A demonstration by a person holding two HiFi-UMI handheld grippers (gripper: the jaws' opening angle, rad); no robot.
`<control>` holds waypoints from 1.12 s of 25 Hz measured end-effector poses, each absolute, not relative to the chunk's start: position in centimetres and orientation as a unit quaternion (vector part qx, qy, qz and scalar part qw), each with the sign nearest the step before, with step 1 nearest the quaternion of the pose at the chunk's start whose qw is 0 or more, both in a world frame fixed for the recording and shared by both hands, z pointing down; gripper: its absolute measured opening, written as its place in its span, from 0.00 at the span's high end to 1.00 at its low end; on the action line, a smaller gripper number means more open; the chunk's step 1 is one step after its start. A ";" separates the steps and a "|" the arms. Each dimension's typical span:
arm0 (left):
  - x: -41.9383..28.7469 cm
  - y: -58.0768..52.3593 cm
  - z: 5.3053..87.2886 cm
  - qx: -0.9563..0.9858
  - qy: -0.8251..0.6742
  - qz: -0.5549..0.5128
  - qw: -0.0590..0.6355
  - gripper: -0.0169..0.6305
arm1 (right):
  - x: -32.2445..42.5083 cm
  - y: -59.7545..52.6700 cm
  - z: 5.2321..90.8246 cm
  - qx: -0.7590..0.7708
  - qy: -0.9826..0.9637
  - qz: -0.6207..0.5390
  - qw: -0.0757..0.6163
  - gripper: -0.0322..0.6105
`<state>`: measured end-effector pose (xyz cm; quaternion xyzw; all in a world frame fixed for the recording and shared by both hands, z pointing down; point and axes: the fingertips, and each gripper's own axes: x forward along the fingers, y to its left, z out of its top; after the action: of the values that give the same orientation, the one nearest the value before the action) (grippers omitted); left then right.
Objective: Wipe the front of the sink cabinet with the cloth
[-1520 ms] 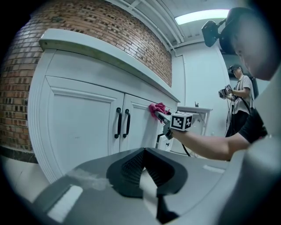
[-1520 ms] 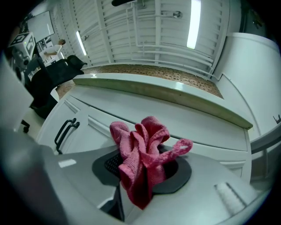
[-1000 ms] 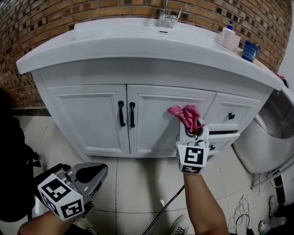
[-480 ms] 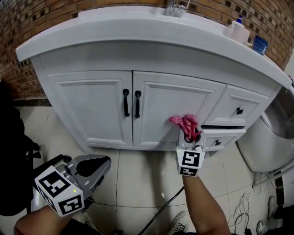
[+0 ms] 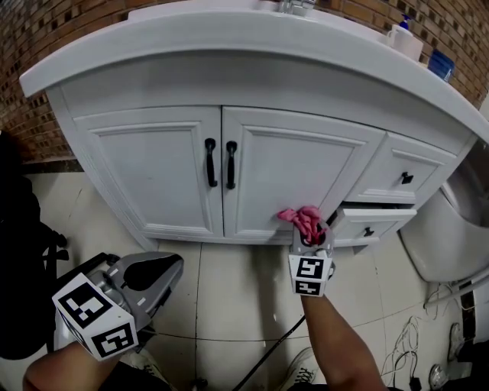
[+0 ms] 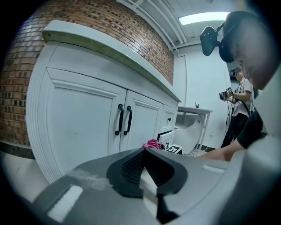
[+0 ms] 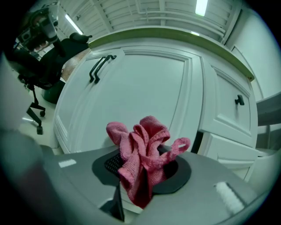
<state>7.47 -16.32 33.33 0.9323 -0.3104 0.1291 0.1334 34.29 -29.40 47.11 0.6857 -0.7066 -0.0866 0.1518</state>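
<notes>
On the far left is a brick wall [image 5: 30,92]. A black chair [image 5: 19,260] stands on the tile floor [image 5: 229,290]. The left gripper [image 5: 166,269] hangs low over the floor, well away from the cabinet. Its jaws are pressed together and there is nothing in them.

The white sink cabinet [image 5: 252,76] fills the middle. It has a left door [image 5: 153,172] and a right door [image 5: 294,164], and both are closed. Two black handles [image 5: 210,162] stand side by side where the doors meet. They are well to the left of the cloth.

The pink cloth [image 5: 303,218] is down by the bottom right corner of the right door. The right gripper [image 5: 309,233] is clamped on it, with its jaws squeezed on the middle of the bunch. The loose folds stick out past the jaws toward the door. The cloth is right up at the door, but I cannot tell if it touches. A black cable [image 5: 271,347] lies on the floor under the arm.

Just to the right of the cloth, the lower drawer [image 5: 390,221] sticks out a little. It is very near the gripper. The top drawer [image 5: 386,174] above it is closed.

On top of the cabinet are a tap [image 5: 294,6], a soap bottle [image 5: 403,40] and a blue cup [image 5: 438,65]. On the far right is a big white bowl-shaped thing [image 5: 447,237], with thin cables [image 5: 401,355] on the floor below it.
</notes>
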 end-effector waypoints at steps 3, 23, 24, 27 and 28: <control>7.4 -16.4 33.3 0.932 -0.312 0.130 0.134 0.97 | 34.4 -29.4 49.1 0.684 -0.708 -0.069 0.165 0.74; 6.1 -16.6 33.5 0.928 -0.318 0.130 0.142 0.97 | 34.4 -29.5 57.8 0.678 -0.699 0.021 0.226 0.73; 6.0 -16.5 33.5 0.928 -0.319 0.131 0.142 0.97 | 34.4 -29.5 57.9 0.679 -0.698 0.021 0.227 0.73; 5.7 -16.5 33.6 0.927 -0.321 0.131 0.141 0.97 | 34.5 -29.6 58.1 0.680 -0.697 0.022 0.227 0.73; 5.6 -16.5 33.6 0.927 -0.322 0.130 0.141 0.97 | 34.5 -29.7 58.2 0.680 -0.697 0.025 0.226 0.73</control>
<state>5.62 -16.46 33.58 0.9272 -0.3217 0.1302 0.1406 34.53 -29.68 58.17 0.6803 -0.6968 0.0247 0.2260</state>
